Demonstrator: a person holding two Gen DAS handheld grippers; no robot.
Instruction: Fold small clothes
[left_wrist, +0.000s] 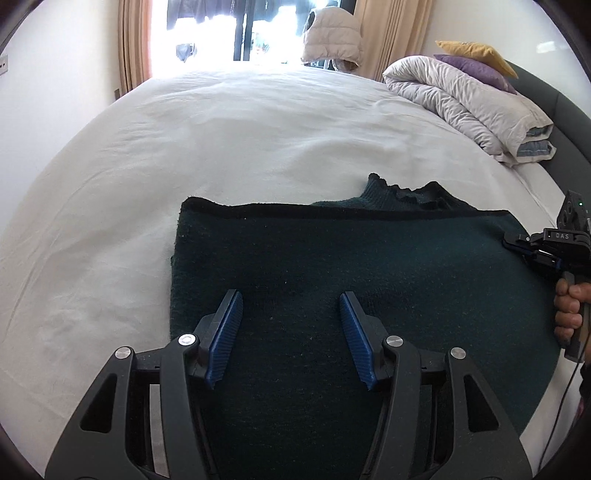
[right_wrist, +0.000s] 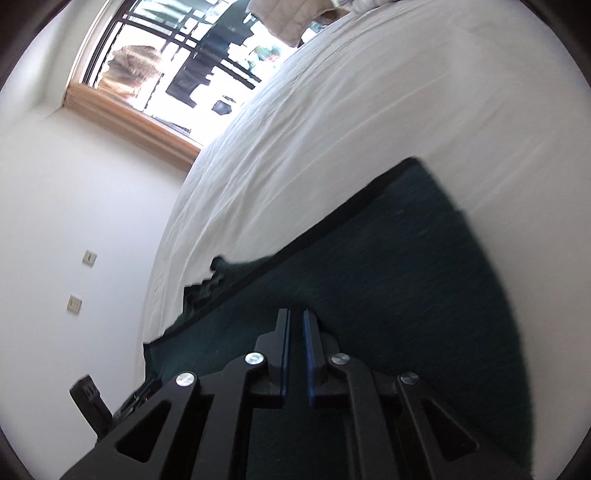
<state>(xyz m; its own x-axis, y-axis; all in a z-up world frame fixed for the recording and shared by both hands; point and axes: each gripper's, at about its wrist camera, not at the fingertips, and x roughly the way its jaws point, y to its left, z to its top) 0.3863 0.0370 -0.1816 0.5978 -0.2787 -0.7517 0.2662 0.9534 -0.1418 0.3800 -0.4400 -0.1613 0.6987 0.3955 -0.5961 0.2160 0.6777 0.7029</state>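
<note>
On the white-sheeted bed (left_wrist: 221, 147), your left claw (left_wrist: 291, 306) hovers spread apart over the half-folded dark green knitted sweater (left_wrist: 351, 266), while your right claw (right_wrist: 295, 317), marked "DAS", looks nearly together near its edge, though whether it pinches cloth I cannot tell; next comes probably another fold.

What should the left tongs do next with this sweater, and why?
Probably lower the left tongs and pinch the near edge of the dark green sweater. Their jaws stand wide open above the fabric, while the right tongs look nearly shut at its right edge.
</note>
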